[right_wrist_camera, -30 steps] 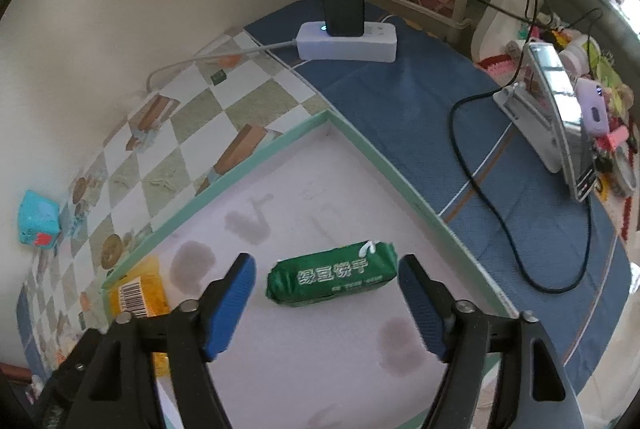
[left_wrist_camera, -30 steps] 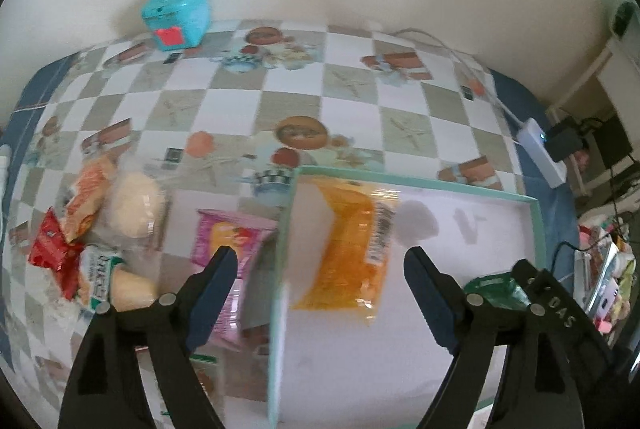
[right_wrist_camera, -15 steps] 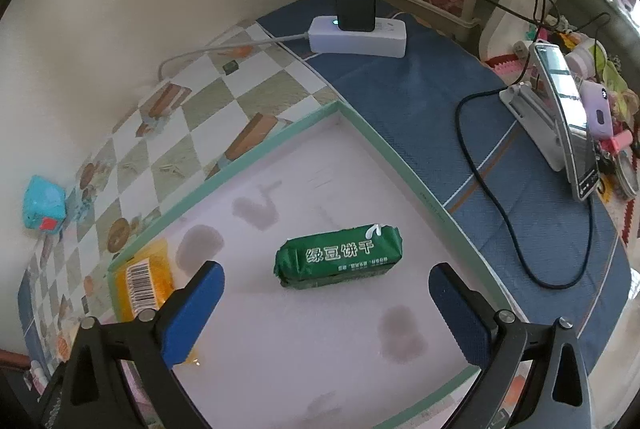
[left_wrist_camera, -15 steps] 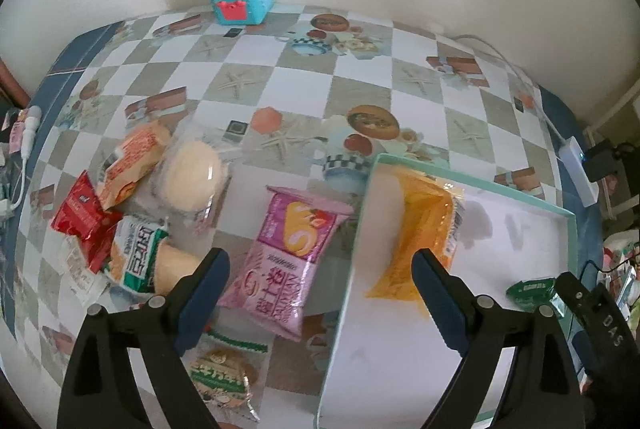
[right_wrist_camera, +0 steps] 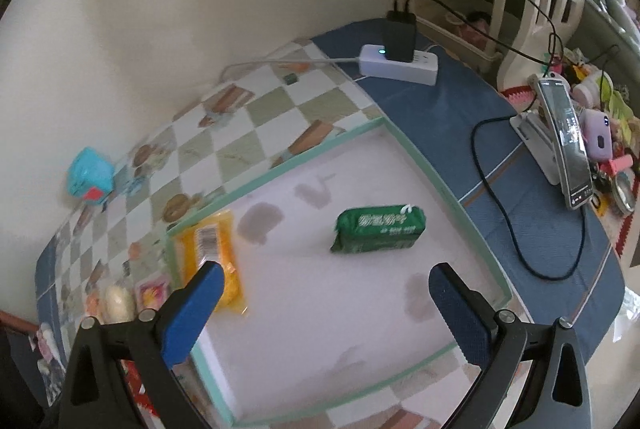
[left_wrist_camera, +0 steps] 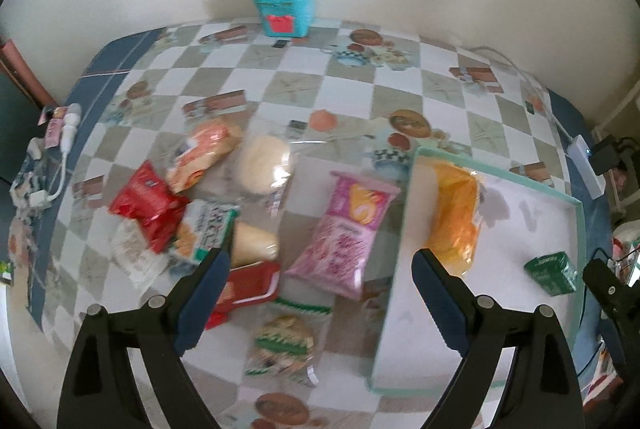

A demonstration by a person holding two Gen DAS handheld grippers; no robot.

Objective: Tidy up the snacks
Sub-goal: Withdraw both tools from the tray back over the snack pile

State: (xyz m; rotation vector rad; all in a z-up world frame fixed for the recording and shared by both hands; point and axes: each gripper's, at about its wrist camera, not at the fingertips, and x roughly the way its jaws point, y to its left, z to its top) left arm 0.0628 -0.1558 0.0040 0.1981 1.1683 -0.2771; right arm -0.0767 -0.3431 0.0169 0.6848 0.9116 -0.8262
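Grippers both wide, empty: left gripper, right gripper. Drop left over pink packet, pinch mid-body, lift clear of tray rim.

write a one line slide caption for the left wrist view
Open left gripper above loose snack packets, pink snack bag nearest, beside shallow mint-rimmed white tray holding an orange packet and green packet.

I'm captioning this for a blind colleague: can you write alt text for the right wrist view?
The open right gripper hovers over a white tray with a mint-green rim, which holds a green snack pack and an orange snack pack. Beyond lie a checkered tablecloth and a power strip.
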